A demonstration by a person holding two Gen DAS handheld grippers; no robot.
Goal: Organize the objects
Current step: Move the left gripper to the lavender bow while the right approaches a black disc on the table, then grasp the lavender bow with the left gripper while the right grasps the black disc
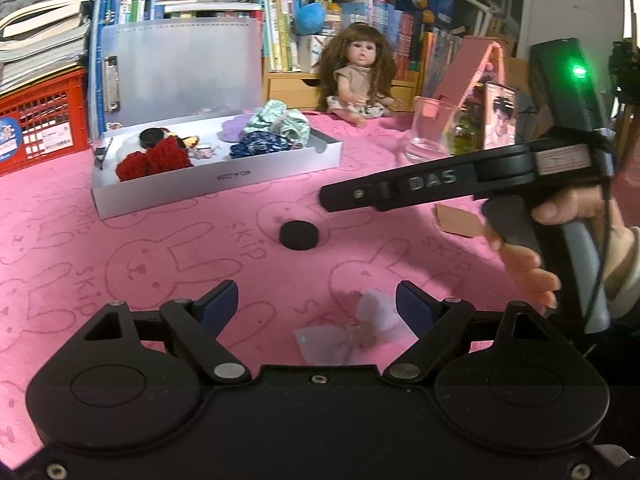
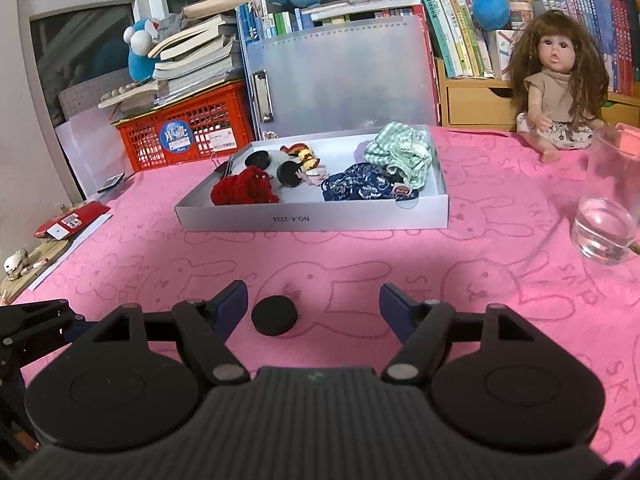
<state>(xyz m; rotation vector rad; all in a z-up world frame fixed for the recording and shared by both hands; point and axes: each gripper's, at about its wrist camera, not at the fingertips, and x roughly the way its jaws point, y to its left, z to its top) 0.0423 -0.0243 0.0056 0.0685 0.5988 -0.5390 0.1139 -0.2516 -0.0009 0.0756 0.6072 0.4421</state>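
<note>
We see a pink cloth (image 2: 460, 280) printed with rabbits covering a table. At the far side sits an open white box (image 2: 312, 218), its clear lid (image 2: 344, 80) standing upright behind it. Inside the box lie a red knit piece (image 2: 244, 190), two black discs (image 2: 289, 174), a dark blue fabric piece (image 2: 360, 188) and a green striped one (image 2: 400, 152).

Near us, the left gripper (image 1: 318, 308) has its jaws wide apart, holding nothing. A pale lilac bow (image 1: 352, 334) lies on the cloth between its fingers, nearer the right one, untouched. The right gripper (image 2: 314, 308) is also spread wide and empty; a loose black disc (image 2: 275, 315) rests on the cloth just beside its left finger (image 2: 232, 308), not gripped.

To the right stand a glass (image 2: 608, 216) and, farther back, a doll (image 2: 560, 92) seated against bookshelves. A red crate (image 2: 188, 128) sits at far left.
</note>
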